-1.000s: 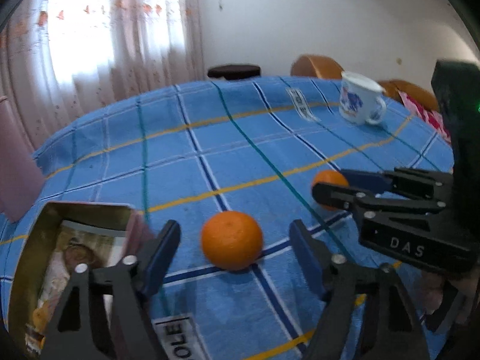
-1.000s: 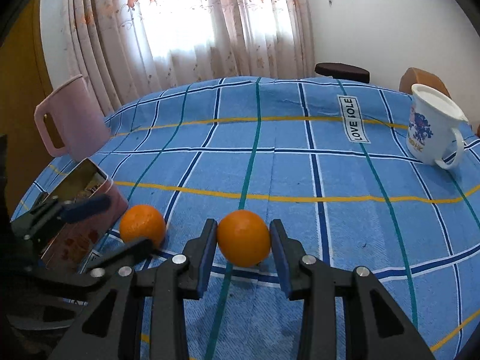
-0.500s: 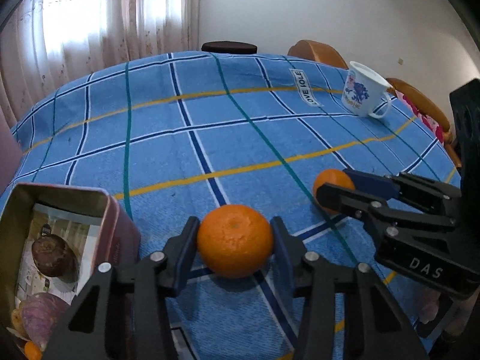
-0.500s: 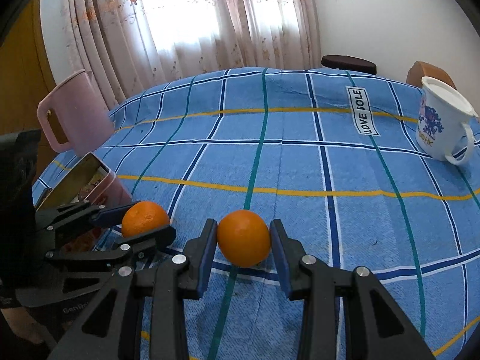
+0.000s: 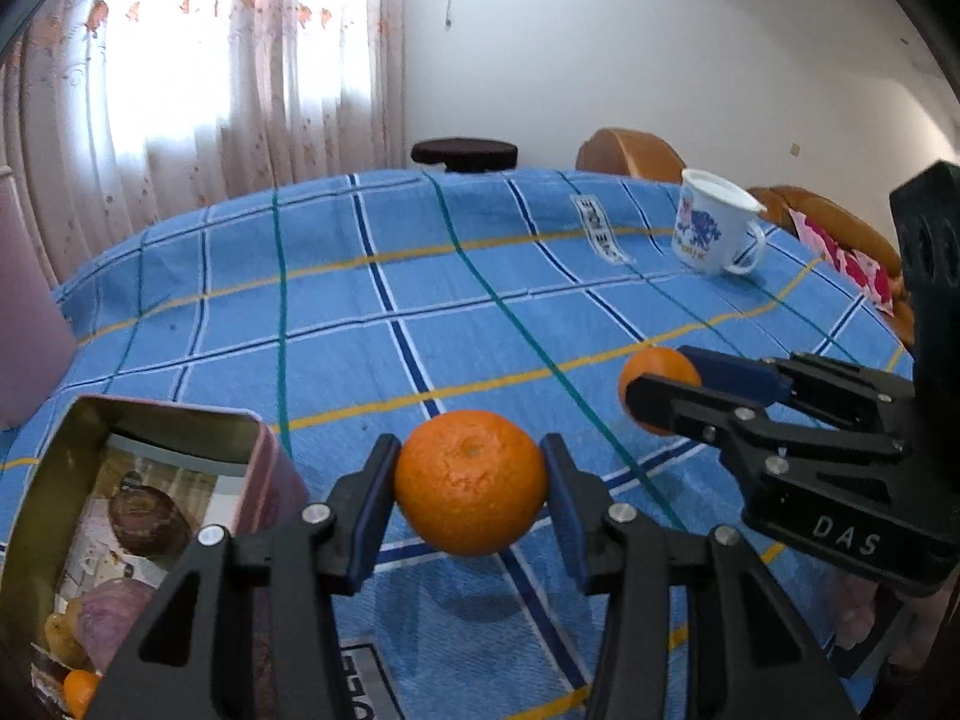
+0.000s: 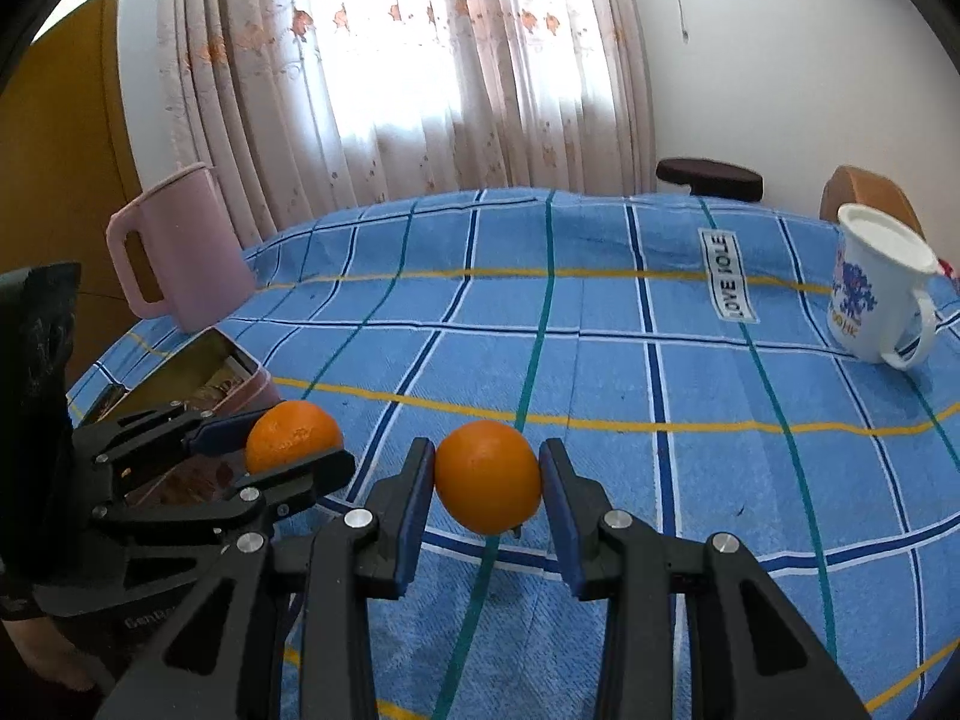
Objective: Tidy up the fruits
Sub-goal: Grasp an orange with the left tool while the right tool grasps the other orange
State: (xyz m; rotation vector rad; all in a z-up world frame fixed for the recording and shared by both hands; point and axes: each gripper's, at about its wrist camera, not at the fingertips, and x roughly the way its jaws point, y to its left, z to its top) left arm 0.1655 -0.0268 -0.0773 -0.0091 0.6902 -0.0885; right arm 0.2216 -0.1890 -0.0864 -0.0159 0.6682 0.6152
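My left gripper point(image 5: 471, 483) is shut on a wrinkled orange point(image 5: 471, 483) and holds it above the blue checked cloth, its shadow below. My right gripper point(image 6: 487, 485) is shut on a smoother orange point(image 6: 487, 485), also lifted off the cloth. Each gripper shows in the other's view: the right one with its orange point(image 5: 660, 378) at the right, the left one with its orange point(image 6: 293, 435) at the left. An open metal tin point(image 5: 90, 420) holding dark fruits and a small orange sits at the lower left, beside my left gripper; it also shows in the right wrist view point(image 6: 198, 372).
A pink jug point(image 6: 180, 252) stands at the table's left edge behind the tin. A white mug with blue print point(image 6: 876, 294) stands at the far right. A dark stool point(image 6: 708, 177) and wooden chairs point(image 5: 630, 147) stand beyond the table.
My left gripper closed on its orange and raised it off the cloth. My right gripper, shut on its orange throughout, lifted it as well.
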